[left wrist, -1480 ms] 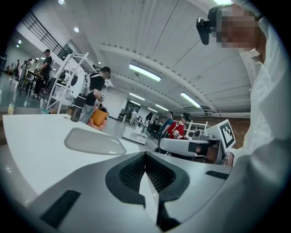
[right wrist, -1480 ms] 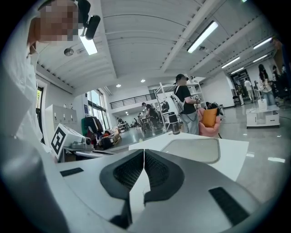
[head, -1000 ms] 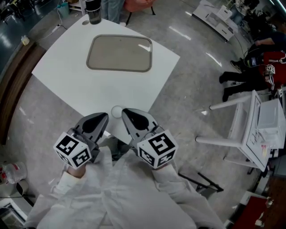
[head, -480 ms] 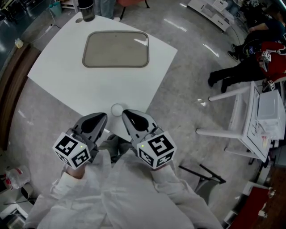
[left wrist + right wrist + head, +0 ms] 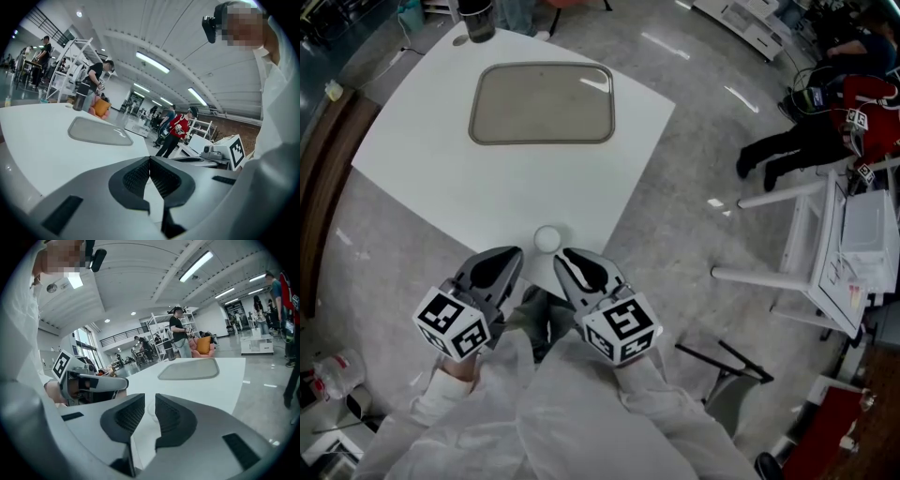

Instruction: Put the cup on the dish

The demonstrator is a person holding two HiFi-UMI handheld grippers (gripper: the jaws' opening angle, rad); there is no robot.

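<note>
A small white cup (image 5: 547,238) sits at the near corner of the white table (image 5: 422,173). The grey dish, a shallow tray (image 5: 542,103), lies in the table's far half and also shows in the left gripper view (image 5: 98,132) and the right gripper view (image 5: 188,369). A dark tumbler (image 5: 476,21) stands at the far corner. My left gripper (image 5: 511,255) hangs just short of the white cup on its left, jaws shut (image 5: 150,161). My right gripper (image 5: 567,255) is just short of it on the right; its jaws (image 5: 150,404) have just been opening to a narrow gap with nothing between them.
The table's near corner and edges fall away to grey floor on both sides of my hands. A white rack (image 5: 825,272) stands to the right. A seated person in red (image 5: 862,112) is at the far right. Other people stand beyond the table.
Both grippers have sunk and drawn back slightly toward me, so the white cup now sits clear of their tips. The right jaws show a small gap.
</note>
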